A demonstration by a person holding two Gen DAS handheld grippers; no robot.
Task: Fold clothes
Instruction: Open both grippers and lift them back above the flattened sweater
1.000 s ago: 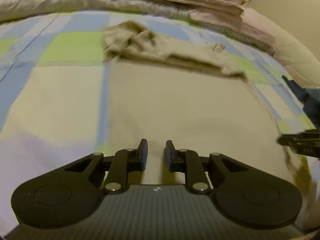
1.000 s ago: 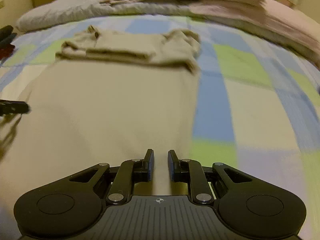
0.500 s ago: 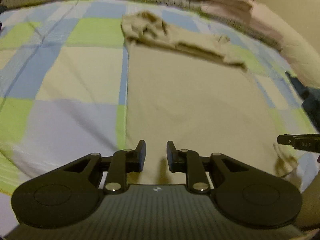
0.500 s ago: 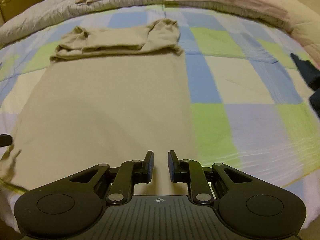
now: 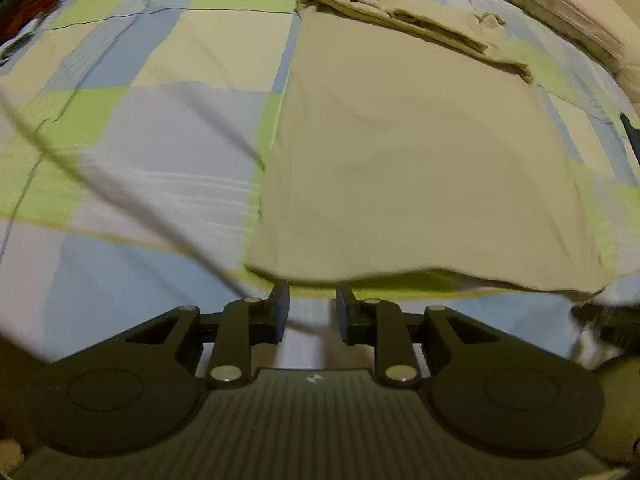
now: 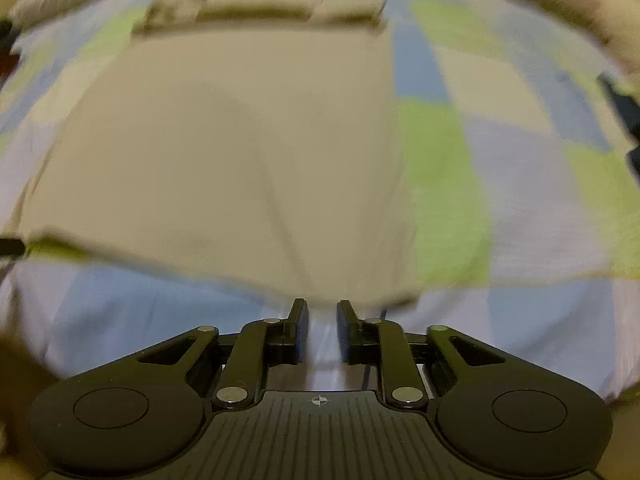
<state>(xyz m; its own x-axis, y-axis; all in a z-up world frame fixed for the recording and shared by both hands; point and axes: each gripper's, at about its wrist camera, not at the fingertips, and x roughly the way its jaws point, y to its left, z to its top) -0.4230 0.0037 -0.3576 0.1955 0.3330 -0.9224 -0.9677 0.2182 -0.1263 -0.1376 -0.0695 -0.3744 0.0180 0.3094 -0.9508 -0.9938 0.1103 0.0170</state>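
No readable text, brand or number is found in either view. A small pale emblem point(image 5: 315, 378) is printed on the ribbed deck just behind the left gripper point(image 5: 308, 292), too small to be made out. A small round crosshair mark point(image 6: 319, 400) is carried on the ribbed deck just behind the right gripper point(image 6: 322, 309). Nothing is lettered on the beige garment point(image 5: 420, 152) ahead of the fingers, nor on the checked bedsheet point(image 5: 120, 152) beside it.
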